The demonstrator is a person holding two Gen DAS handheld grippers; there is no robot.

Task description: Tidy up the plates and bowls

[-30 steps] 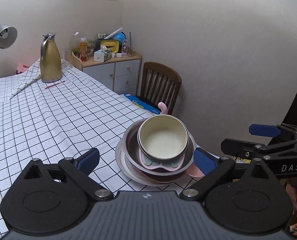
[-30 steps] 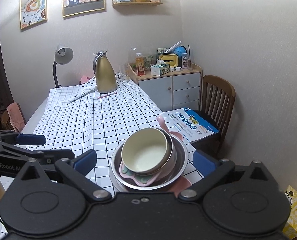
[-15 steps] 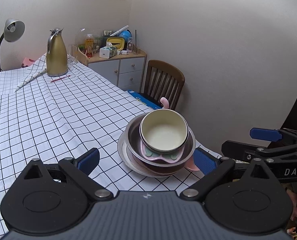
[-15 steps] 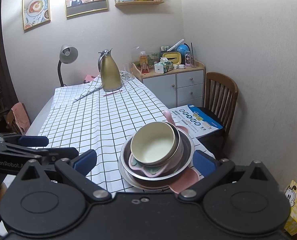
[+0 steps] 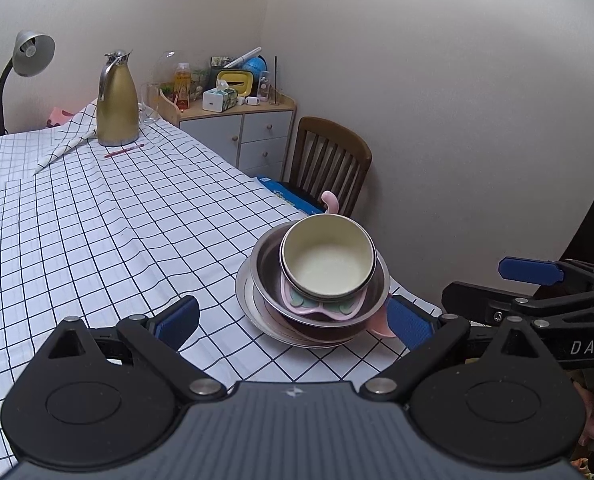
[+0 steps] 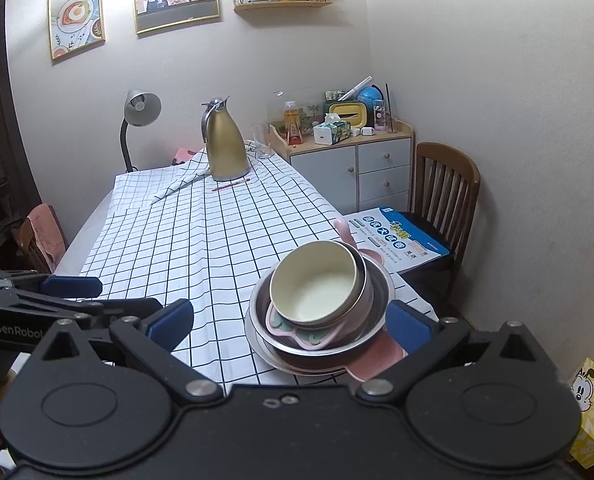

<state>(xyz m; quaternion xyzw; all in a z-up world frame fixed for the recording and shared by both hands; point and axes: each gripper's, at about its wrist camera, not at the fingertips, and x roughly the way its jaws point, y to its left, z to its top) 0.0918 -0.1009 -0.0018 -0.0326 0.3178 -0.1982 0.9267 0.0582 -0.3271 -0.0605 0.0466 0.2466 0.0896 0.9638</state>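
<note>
A stack of dishes stands at the near right corner of the checked table (image 5: 97,240). On top is a cream bowl (image 5: 327,264) (image 6: 313,286), tilted, inside a pink and green dish (image 5: 317,306) (image 6: 297,330), inside a steel bowl (image 5: 269,276) (image 6: 377,284), on a steel plate (image 5: 245,292) (image 6: 265,354). A pink piece (image 6: 377,360) pokes out beneath. My left gripper (image 5: 293,322) is open and empty, just short of the stack. My right gripper (image 6: 289,324) is open and empty, also in front of the stack.
A gold jug (image 5: 117,100) (image 6: 225,148), a red pen (image 5: 124,151) and a desk lamp (image 5: 27,60) are at the table's far end. A wooden chair (image 5: 329,164) with a blue-printed box (image 6: 397,238) stands right of the table, a cabinet (image 6: 361,168) behind.
Both grippers have drawn back and risen a little from the stack, so it looks smaller and farther. The dishes have not moved. Both jaws stay open.
</note>
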